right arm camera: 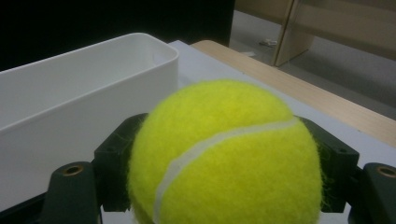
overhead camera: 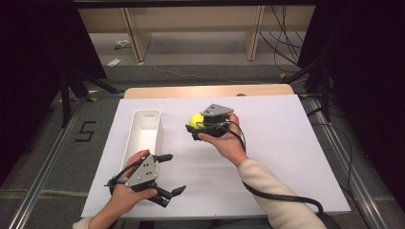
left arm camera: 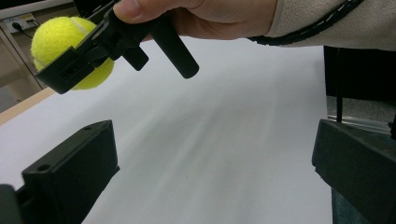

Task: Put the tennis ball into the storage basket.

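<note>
"5" on the floor

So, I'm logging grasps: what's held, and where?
Right gripper clamps the tennis ball across its sides. Left gripper is open, holding nothing.

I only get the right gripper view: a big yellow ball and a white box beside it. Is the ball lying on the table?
Observer: No. The left gripper view shows the tennis ball clamped in the right gripper and lifted off the white sheet.
Operator: What is the other hand doing?
Observer: In the high view the left gripper sits near the table's front edge, jaws spread, holding nothing.
Operator: Is anything in the white box?
Observer: The high view looks into the white bin, and its inside looks bare.
</note>
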Demonstrator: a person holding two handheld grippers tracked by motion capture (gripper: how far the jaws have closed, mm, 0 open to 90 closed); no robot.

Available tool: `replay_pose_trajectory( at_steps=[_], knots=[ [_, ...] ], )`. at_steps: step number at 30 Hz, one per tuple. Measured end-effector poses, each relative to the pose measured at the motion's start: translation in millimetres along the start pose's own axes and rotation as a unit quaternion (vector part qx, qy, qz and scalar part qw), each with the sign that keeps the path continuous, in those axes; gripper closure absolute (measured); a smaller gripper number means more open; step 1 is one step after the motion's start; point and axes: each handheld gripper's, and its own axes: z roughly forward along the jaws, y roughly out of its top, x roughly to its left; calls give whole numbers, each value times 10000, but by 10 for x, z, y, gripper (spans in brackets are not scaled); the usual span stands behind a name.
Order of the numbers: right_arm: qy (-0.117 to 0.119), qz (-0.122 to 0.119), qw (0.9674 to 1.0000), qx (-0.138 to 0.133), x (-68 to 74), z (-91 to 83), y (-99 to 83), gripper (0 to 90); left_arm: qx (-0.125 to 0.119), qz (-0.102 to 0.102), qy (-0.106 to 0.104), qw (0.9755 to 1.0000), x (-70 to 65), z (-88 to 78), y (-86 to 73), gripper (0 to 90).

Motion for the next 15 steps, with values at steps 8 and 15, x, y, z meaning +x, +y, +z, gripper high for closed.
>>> replay_pose_trajectory(
  at_steps=[8,15],
  knots=[
    [40,-43,10000,-44,55,-19,26,263,-7,1,-9,10000,-4,-2,2,0],
    [43,-65,9999,-94,70,-39,54,263,-3,3,-8,10000,-5,0,2,0]
  ],
)
